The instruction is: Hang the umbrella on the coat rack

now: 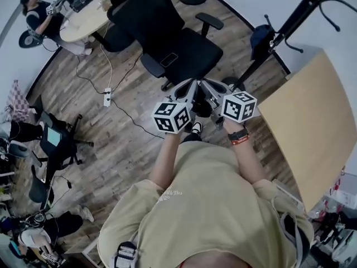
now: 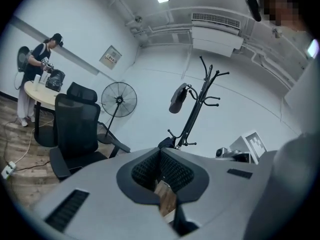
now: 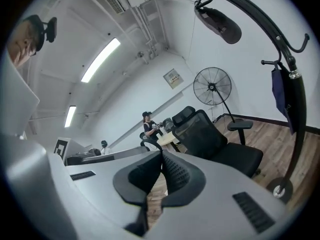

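Observation:
The black coat rack [image 1: 279, 35] stands ahead to my right, its pole slanting up the head view. A dark compact bundle [image 2: 177, 98] that looks like a folded umbrella hangs from an upper hook [image 3: 220, 26]. A dark blue item [image 1: 262, 38] hangs lower on the pole [image 3: 278, 91]. My left gripper [image 1: 184, 86] and right gripper [image 1: 215, 86] are held side by side in front of me, well short of the rack. In the left gripper view the gripper [image 2: 160, 154] has its jaws shut with nothing between them. The right gripper [image 3: 161, 156] is the same.
A black office chair [image 1: 178, 43] stands directly ahead, between me and the room. A light wooden table [image 1: 312, 121] is at my right. A standing fan [image 2: 119, 100] is by the wall. A person works at a round table [image 1: 83, 18] far left; a power strip [image 1: 107, 96] lies on the floor.

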A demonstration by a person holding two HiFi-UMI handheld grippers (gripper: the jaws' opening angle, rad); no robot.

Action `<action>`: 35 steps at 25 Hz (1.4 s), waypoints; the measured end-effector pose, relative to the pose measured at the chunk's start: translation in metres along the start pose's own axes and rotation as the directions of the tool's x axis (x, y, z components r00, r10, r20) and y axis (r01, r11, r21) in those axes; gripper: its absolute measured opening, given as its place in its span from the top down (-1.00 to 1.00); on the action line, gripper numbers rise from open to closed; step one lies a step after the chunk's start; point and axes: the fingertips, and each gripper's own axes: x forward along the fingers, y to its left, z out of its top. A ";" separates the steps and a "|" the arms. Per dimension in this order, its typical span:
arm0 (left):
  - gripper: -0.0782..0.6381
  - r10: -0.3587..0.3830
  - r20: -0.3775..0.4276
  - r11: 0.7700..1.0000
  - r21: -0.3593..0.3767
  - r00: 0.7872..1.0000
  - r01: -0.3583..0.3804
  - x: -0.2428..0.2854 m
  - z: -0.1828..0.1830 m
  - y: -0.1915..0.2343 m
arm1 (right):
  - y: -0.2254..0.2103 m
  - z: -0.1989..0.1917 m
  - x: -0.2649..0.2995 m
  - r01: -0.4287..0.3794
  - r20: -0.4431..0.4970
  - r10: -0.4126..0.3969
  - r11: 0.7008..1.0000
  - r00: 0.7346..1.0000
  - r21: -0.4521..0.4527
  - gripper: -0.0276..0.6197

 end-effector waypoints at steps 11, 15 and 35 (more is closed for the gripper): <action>0.71 -0.223 -0.132 0.973 0.036 0.966 0.230 0.094 0.009 -0.006 | -0.076 0.050 -0.005 0.193 0.144 -0.203 0.978 0.968 0.082 0.86; 0.71 -0.298 -0.173 0.950 0.041 0.939 0.309 0.130 0.013 -0.018 | -0.107 0.073 -0.023 0.267 0.198 -0.284 0.958 0.938 0.110 0.86; 0.71 -0.486 -0.302 0.851 0.051 0.820 0.523 0.264 -0.015 -0.157 | -0.213 0.135 -0.163 0.421 0.311 -0.475 0.878 0.823 0.227 0.86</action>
